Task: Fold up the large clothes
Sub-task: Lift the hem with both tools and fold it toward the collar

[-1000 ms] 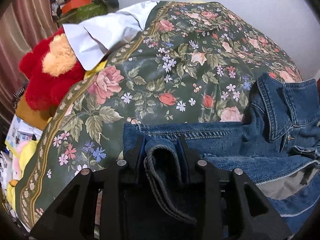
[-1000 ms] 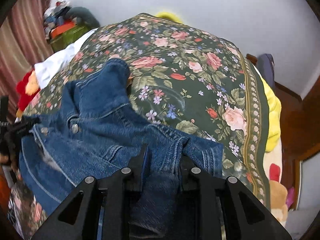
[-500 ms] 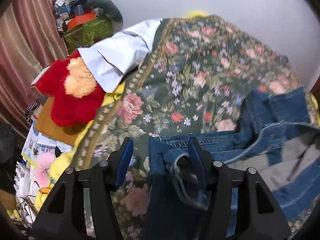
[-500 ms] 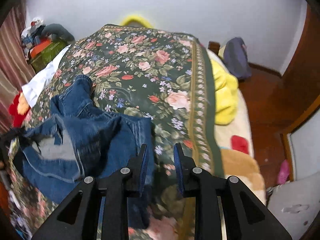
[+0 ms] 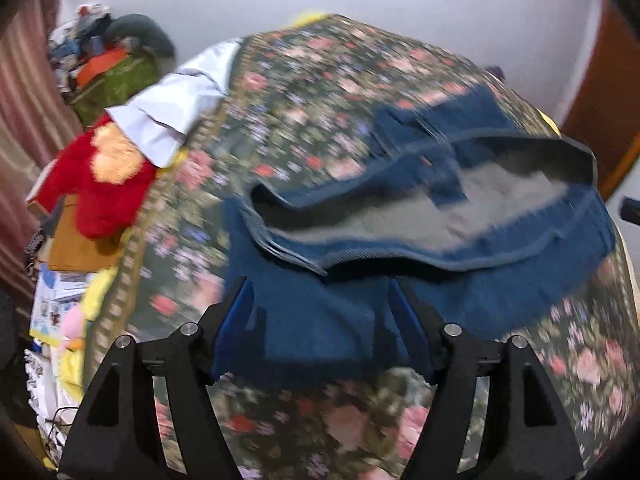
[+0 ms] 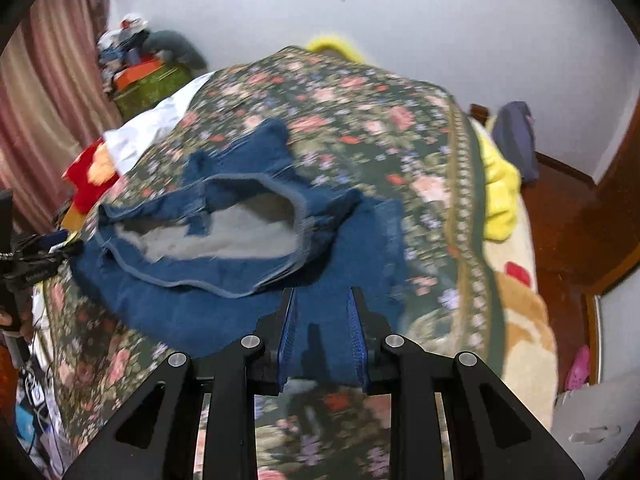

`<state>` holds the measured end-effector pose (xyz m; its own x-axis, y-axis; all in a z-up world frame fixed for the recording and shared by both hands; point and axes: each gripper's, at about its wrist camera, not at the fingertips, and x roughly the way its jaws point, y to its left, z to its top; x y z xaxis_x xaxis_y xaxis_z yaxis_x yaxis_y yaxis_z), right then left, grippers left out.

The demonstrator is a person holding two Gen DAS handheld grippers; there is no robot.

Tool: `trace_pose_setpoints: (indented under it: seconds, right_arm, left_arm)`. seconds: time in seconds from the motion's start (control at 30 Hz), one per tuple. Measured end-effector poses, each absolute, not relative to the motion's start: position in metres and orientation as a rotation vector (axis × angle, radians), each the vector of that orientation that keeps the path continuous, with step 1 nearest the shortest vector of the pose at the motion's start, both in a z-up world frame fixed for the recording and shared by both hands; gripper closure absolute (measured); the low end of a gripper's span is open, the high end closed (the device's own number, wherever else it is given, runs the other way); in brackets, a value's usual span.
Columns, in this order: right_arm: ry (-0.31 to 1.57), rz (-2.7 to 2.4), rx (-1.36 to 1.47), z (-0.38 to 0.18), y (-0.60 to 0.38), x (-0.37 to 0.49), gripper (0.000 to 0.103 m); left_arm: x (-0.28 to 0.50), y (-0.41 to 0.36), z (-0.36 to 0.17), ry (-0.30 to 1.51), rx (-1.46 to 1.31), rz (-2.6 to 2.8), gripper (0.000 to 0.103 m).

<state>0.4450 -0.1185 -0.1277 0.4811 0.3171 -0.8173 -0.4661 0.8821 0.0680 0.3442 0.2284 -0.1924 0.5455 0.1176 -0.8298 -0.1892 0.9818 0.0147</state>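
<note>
Denim jacket (image 5: 400, 288) lies rumpled, grey lining up, on the floral bedspread (image 5: 320, 92), both the left hand-held gripper (image 5: 322, 316) and right hand-held gripper (image 6: 322, 332) parted and empty above it, seemingly to regrip for folding.

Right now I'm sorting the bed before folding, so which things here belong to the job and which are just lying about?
Belongs to the job:
- denim jacket, lying open with its grey lining up
- floral bedspread it lies on
- left gripper and right gripper, fingers apart

Just lying about:
- red plush toy
- white cloth
- yellow blanket
- green box
</note>
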Motion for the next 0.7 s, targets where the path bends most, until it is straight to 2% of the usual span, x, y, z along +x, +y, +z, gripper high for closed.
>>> trace_pose_setpoints:
  seconds: [0.3,0.47,0.7]
  right_arm:
    - [1.019,0.578,-0.317,-0.182,-0.058,0.426,0.082]
    - [0.974,0.582,-0.441,-0.198,-0.024,0.434,0.082]
    - [0.974,0.594,-0.406,-0.194,-0.003,0.493,0.082]
  left_arm:
    - [0.373,0.180,-0.241,1.047,-0.016,0.107,0.032]
    - [0.408,0.179,-0.247,1.039,0.018,0.118,0.030]
    - [0.466,0.200,-0.232,0.979,0.053,0.163,0.030]
